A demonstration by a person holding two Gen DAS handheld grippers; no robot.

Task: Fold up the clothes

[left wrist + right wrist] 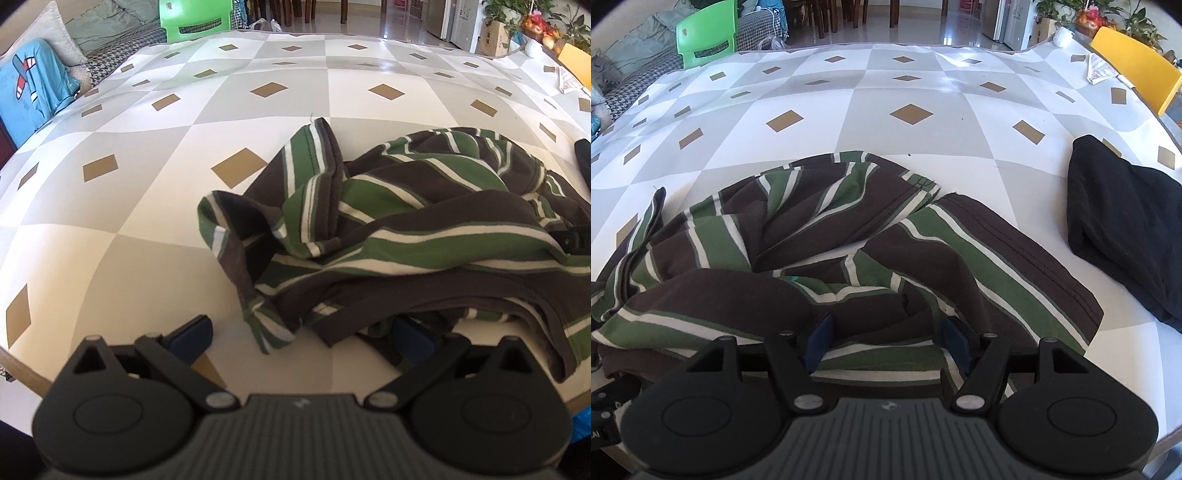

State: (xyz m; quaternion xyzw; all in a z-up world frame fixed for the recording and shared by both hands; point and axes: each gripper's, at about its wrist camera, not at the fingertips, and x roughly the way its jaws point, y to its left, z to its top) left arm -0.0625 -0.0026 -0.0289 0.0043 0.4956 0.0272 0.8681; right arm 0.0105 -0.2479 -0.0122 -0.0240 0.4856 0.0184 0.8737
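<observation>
A crumpled shirt with brown, green and white stripes lies bunched on a checked tablecloth, at the table's near edge. The left gripper is spread wide at the shirt's 7 o'clock edge, one pad under cloth. The right gripper is spread wide over the near hem, pressing into folds. A black garment lies at 3 o'clock. No readable writing.

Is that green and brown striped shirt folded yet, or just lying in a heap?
Still a heap. The striped shirt lies crumpled on the checkered tablecloth, stripes running every way, one part sticking up, edges bunched rather than squared.
</observation>
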